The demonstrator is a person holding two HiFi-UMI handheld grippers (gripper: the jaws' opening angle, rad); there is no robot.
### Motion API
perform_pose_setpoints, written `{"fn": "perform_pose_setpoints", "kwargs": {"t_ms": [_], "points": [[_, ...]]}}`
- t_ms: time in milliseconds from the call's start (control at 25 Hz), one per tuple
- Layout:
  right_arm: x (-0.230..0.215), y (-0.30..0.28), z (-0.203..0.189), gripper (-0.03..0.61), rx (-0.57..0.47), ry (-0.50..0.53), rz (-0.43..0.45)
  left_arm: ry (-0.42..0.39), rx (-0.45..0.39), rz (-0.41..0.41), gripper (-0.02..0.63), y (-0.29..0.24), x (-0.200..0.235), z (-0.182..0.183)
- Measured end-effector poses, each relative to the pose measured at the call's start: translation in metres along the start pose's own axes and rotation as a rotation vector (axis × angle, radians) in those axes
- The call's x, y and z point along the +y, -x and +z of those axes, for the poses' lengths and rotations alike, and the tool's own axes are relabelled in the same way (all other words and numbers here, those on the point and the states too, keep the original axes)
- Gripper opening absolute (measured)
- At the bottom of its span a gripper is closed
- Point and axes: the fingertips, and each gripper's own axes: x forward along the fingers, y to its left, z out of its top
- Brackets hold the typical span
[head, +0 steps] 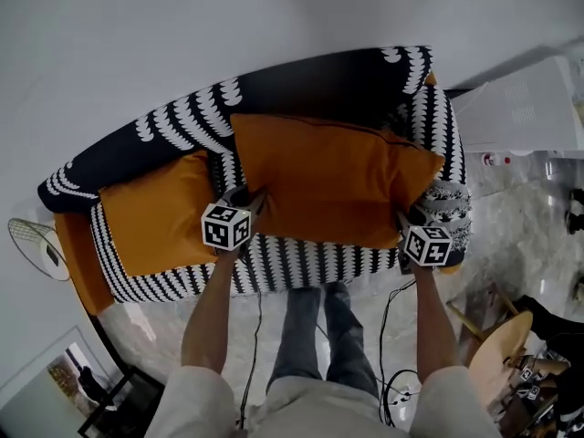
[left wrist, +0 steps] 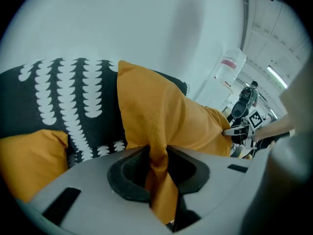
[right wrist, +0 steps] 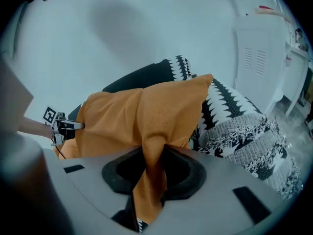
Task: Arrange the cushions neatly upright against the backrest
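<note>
A large orange cushion (head: pixel 328 185) lies across the black-and-white patterned sofa (head: pixel 301 263), leaning toward the backrest (head: pixel 310 80). My left gripper (head: pixel 245 199) is shut on its lower left corner; in the left gripper view the orange fabric (left wrist: pixel 161 116) is pinched between the jaws of the left gripper (left wrist: pixel 157 168). My right gripper (head: pixel 408 222) is shut on the lower right corner, and in the right gripper view the bunched cloth (right wrist: pixel 142 116) runs into the right gripper (right wrist: pixel 151 173). A smaller orange cushion (head: pixel 160 208) rests on the seat to the left, also visible as an orange cushion (left wrist: pixel 29 160) beside the left jaws.
A white cabinet (head: pixel 525 108) stands right of the sofa. A round fan (head: pixel 36 245) sits on the floor at the left end. A wooden stool (head: pixel 502 345) and cables (head: pixel 392 372) are on the marble floor at my right. Orange fabric (head: pixel 82 263) hangs over the sofa's left arm.
</note>
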Motion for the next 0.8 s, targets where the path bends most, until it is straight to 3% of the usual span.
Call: {"fn": "perform_pose_setpoints", "kwargs": {"t_ms": [280, 440, 800], "points": [[0.032, 0.006, 0.013, 0.118, 0.017, 0.153, 0.079, 0.174, -0.06, 0.072, 0.11, 0.058, -0.009, -0.06], [0.054, 0.006, 0.024, 0.118, 0.009, 0.205, 0.113, 0.216, -0.095, 0.103, 0.109, 0.082, -0.006, -0.071], [0.103, -0.023, 0.124, 0.118, -0.131, 0.309, 0.155, 0.207, -0.279, 0.176, 0.11, 0.115, 0.045, 0.006]]}}
